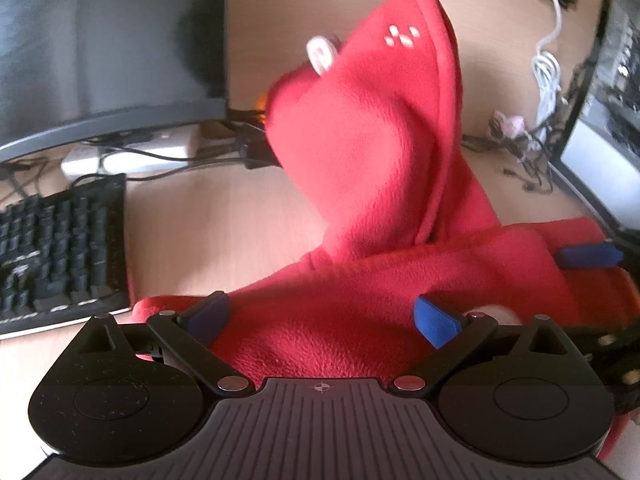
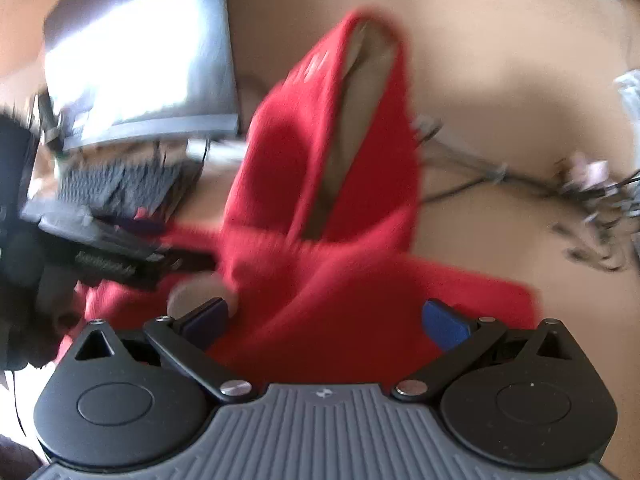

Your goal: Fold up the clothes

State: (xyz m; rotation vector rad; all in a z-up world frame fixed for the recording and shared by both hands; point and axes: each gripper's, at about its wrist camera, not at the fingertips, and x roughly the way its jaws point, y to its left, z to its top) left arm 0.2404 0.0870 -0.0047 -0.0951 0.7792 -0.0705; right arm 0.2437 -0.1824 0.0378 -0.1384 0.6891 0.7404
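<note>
A red fleece garment (image 1: 360, 140) lies on the wooden desk (image 1: 220, 220), with one part reared up in the middle; that part bears small white marks and a white loop. My left gripper (image 1: 322, 318) is open, its blue pads wide apart with the red fleece between them. In the right wrist view the same garment (image 2: 360, 280) is blurred, its raised part showing a beige lining. My right gripper (image 2: 327, 322) is open too, straddling the fleece. One blue finger of the right gripper (image 1: 588, 254) shows at the garment's right edge. The left gripper's black body (image 2: 116, 256) shows at the left.
A dark monitor (image 1: 100, 40) and a black keyboard (image 1: 60, 248) stand to the left of the garment. A second screen (image 1: 608, 100), a white cable (image 1: 546, 68) and a tangle of dark cables (image 1: 520, 148) crowd the right side.
</note>
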